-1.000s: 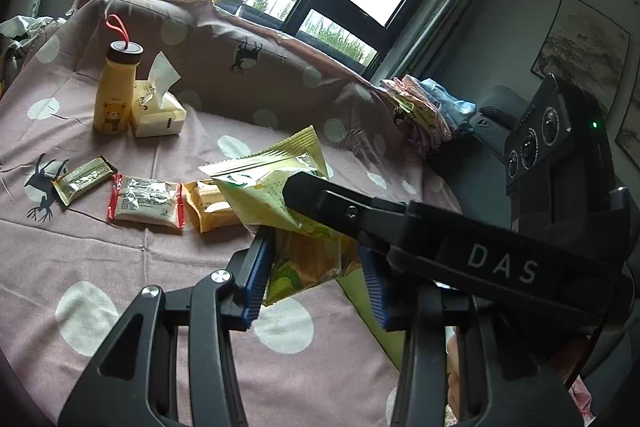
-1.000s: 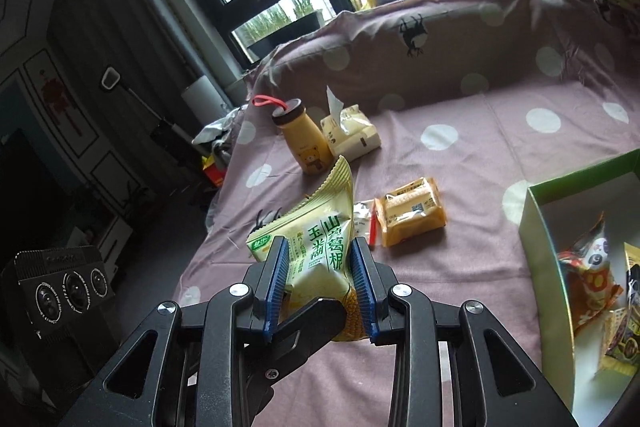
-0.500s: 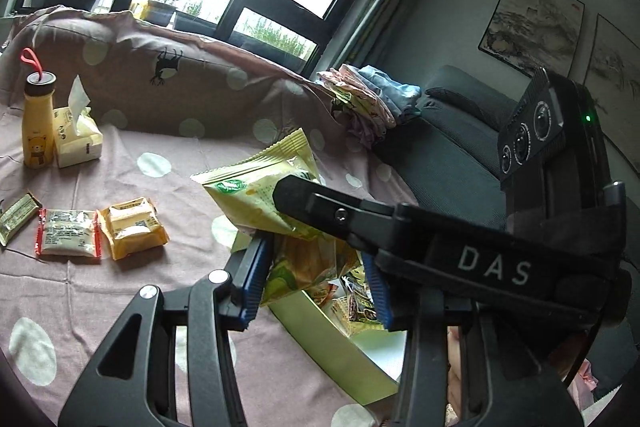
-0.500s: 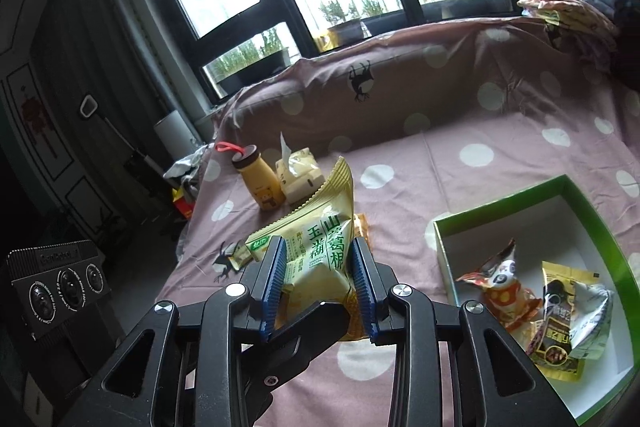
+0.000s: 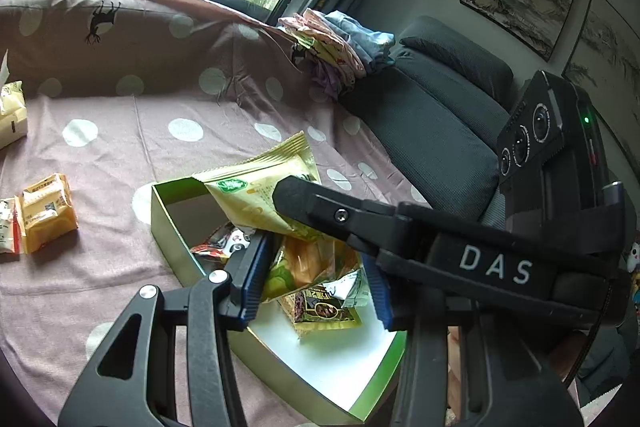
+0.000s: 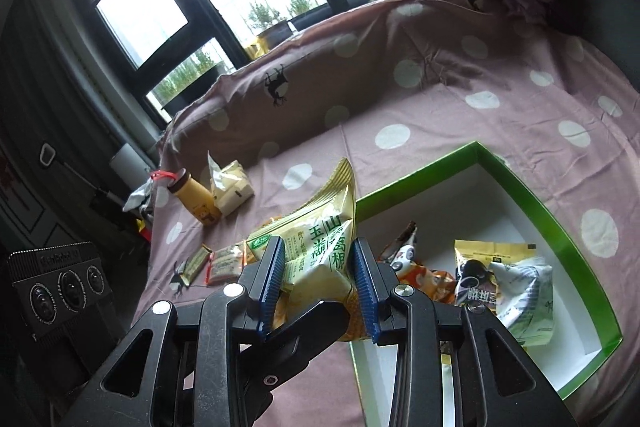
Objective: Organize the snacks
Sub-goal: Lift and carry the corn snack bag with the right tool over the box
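Snacks lie on a dotted pink sheet (image 6: 460, 75), some of them in a green box (image 6: 560, 223) with a white floor. In the right wrist view the right gripper (image 6: 318, 279) grasps a yellow-green bag (image 6: 320, 239) between its blue pads, which press the bag's lower half on both sides; the bag stands upright and hangs over the box's near-left corner, at about 6 o'clock in the view. Inside the box, at 4 o'clock, rest a panda pack (image 6: 404, 259) and a dark pack (image 6: 488, 267), just beside each other. On the sheet at 9 o'clock lie three small packets in a row (image 6: 220, 261), and beyond them, at 10 o'clock, stand a yellow bottle (image 6: 194, 199) and a tissue pack (image 6: 232, 187), touching. In the left wrist view the left gripper (image 5: 316, 279) has its fingers spread, released, with nothing between them; it hangs over the box (image 5: 168, 227). The right gripper crosses in front of it from 3 o'clock and carries the bag (image 5: 256, 187) above the box's far end. An orange packet (image 5: 46, 215) lies on the sheet (image 5: 120, 147) at 9 o'clock. Folded clothes (image 5: 336, 43) sit at 12 o'clock.
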A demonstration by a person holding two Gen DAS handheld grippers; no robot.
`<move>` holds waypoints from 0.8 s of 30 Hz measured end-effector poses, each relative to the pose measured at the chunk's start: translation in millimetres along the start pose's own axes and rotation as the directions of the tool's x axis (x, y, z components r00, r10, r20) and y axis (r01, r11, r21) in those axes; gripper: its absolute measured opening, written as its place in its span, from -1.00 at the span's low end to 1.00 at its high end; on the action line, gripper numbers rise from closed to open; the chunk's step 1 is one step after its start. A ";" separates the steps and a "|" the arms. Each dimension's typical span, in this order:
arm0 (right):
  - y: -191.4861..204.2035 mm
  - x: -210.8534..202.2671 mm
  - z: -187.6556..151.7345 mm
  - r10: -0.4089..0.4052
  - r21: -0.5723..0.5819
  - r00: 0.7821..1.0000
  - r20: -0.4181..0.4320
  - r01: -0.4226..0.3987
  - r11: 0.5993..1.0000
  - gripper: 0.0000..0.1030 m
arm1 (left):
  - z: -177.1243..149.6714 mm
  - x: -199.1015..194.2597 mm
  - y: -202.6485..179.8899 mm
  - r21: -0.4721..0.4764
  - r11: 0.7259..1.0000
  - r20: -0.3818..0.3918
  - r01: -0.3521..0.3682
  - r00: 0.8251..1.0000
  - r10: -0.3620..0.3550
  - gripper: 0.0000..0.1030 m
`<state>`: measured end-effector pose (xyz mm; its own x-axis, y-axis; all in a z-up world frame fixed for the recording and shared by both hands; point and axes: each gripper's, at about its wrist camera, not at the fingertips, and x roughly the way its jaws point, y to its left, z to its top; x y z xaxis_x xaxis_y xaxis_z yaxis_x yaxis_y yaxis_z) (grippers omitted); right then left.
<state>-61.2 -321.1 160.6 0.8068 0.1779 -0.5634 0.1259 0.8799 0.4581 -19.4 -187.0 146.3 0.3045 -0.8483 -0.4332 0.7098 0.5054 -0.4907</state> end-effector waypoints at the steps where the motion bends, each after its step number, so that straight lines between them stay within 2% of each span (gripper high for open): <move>1: -5.5 0.6 0.5 -0.009 0.013 1.000 -0.007 0.009 1.000 -0.29 | -0.4 5.6 -0.9 -0.001 1.000 -0.015 0.005 1.000 -0.005 -0.16; 6: -23.4 1.9 2.0 -0.070 0.057 0.997 -0.030 0.071 0.996 -0.28 | -1.9 24.4 -1.3 -0.014 0.999 -0.071 0.049 0.996 -0.049 -0.17; 14: -48.7 12.5 1.0 -0.092 0.117 0.993 -0.079 0.101 0.988 -0.28 | -2.0 47.2 1.1 -0.022 0.999 -0.171 0.040 0.984 -0.043 -0.19; 24: -68.0 23.4 -1.7 -0.144 0.153 0.981 -0.131 0.164 0.975 -0.28 | -6.0 70.7 7.4 -0.069 0.996 -0.263 0.062 0.962 -0.078 -0.20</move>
<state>-51.9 -376.1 115.1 0.6978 0.1052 -0.7086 0.3431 0.8193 0.4595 3.5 -242.2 107.5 0.0706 -0.8137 -0.5769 0.6819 0.4615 -0.5675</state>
